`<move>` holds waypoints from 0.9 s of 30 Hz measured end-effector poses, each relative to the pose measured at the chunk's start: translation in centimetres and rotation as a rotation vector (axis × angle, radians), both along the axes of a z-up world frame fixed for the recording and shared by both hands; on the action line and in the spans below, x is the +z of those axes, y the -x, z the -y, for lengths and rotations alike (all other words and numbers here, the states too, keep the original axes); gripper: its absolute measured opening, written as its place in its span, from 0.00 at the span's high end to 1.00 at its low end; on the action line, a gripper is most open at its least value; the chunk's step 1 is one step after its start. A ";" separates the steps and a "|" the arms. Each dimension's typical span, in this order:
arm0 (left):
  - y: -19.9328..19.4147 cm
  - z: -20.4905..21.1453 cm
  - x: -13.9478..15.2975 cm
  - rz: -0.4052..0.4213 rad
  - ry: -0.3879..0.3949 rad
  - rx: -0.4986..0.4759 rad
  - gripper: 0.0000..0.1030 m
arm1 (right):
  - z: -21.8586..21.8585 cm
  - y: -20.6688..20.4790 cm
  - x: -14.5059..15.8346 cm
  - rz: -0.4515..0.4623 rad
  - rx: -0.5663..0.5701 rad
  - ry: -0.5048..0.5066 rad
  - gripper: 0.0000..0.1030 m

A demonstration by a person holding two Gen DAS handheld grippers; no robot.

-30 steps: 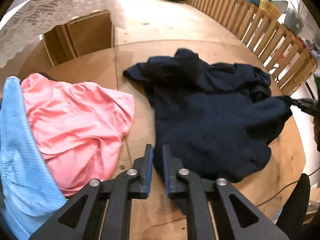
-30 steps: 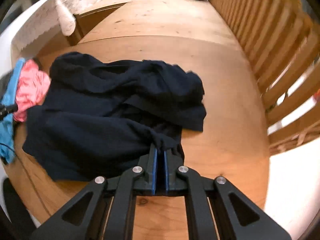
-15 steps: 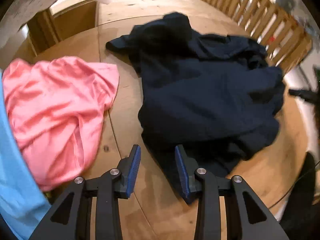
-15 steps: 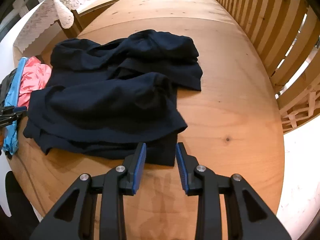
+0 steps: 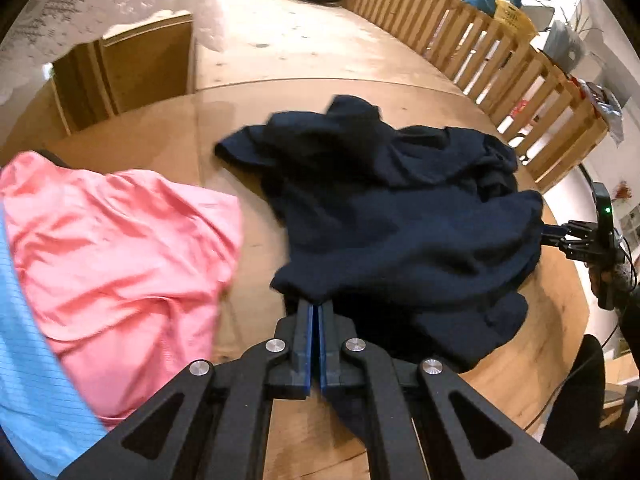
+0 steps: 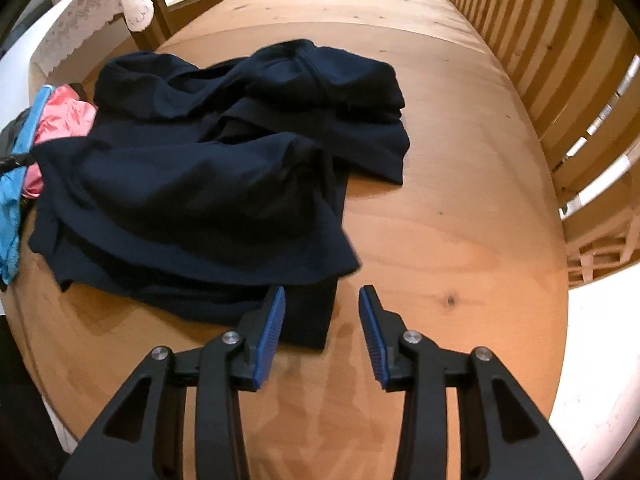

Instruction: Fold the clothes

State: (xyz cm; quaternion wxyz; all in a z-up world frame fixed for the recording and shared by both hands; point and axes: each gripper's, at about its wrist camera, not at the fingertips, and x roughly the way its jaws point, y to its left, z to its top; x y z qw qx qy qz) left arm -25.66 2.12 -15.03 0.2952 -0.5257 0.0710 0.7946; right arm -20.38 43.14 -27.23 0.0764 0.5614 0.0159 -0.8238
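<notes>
left gripper jaws clamped on navy shirt hem, mid-table. right gripper jaws opening, corner between, ungripped. pinch it, then spread toward 3 o'clock.

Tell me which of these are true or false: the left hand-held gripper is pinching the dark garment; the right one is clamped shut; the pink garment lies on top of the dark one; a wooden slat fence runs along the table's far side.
1. The left hand-held gripper is pinching the navy garment. True: its jaws are shut on the near edge.
2. The right hand-held gripper is clamped shut. False: its jaws are apart and opening, with only a corner of cloth between them, unpressed.
3. The pink garment lies on top of the navy one. False: it lies beside it, bare table between.
4. A wooden slat fence runs along the table's far side. True.
</notes>
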 end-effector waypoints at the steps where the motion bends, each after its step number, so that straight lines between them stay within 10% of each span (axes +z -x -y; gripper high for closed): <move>1: 0.2 0.3 0.0 0.000 0.002 0.006 0.99 | -0.1 0.5 -0.3 0.002 -0.007 0.010 0.63; 8: 0.7 -0.5 -0.5 0.016 0.023 -0.001 0.99 | 0.5 2.6 -0.3 -0.038 0.021 0.086 0.65; 11: 1.2 -1.1 -0.7 0.019 0.035 -0.002 0.99 | 0.6 2.8 0.3 -0.022 0.030 0.122 0.98; 23: -4.7 1.3 5.6 0.042 0.053 -0.125 0.99 | -0.7 -5.4 12.3 -0.203 0.014 0.290 0.98; 27: -2.0 0.2 4.3 0.083 0.069 -0.133 0.98 | -3.0 -3.4 11.3 -0.194 -0.104 0.374 0.98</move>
